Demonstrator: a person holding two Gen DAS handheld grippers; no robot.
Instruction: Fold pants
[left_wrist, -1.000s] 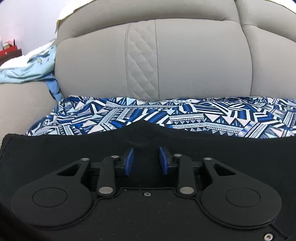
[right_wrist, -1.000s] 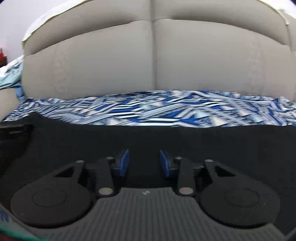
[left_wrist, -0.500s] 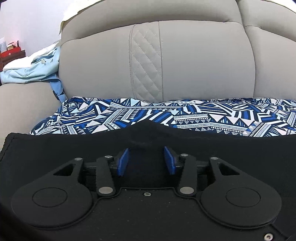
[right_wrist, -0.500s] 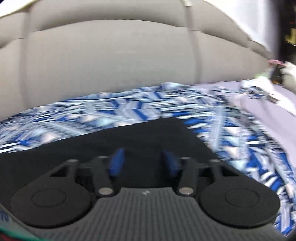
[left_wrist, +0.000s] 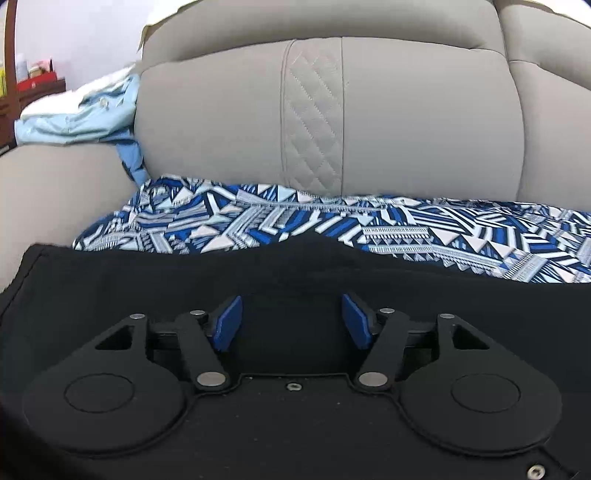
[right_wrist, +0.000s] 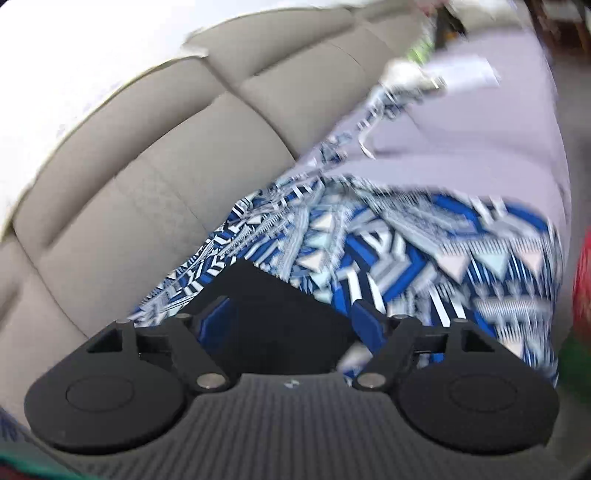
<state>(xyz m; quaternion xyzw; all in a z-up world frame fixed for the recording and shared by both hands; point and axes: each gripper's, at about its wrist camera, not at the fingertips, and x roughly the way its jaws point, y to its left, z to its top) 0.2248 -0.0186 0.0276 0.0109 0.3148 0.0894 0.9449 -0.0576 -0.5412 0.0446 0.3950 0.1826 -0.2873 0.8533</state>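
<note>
No readable text, label, brand or number appears in either view, and the items on the red shelf (left_wrist: 35, 79) left of the sofa (left_wrist: 406, 122) are too small to make out.

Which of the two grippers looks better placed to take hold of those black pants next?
Probably the left gripper: it is open and level, squarely over the black pants, near their raised edge. The right gripper, also open, is tilted over just a corner, its picture blurred.
</note>
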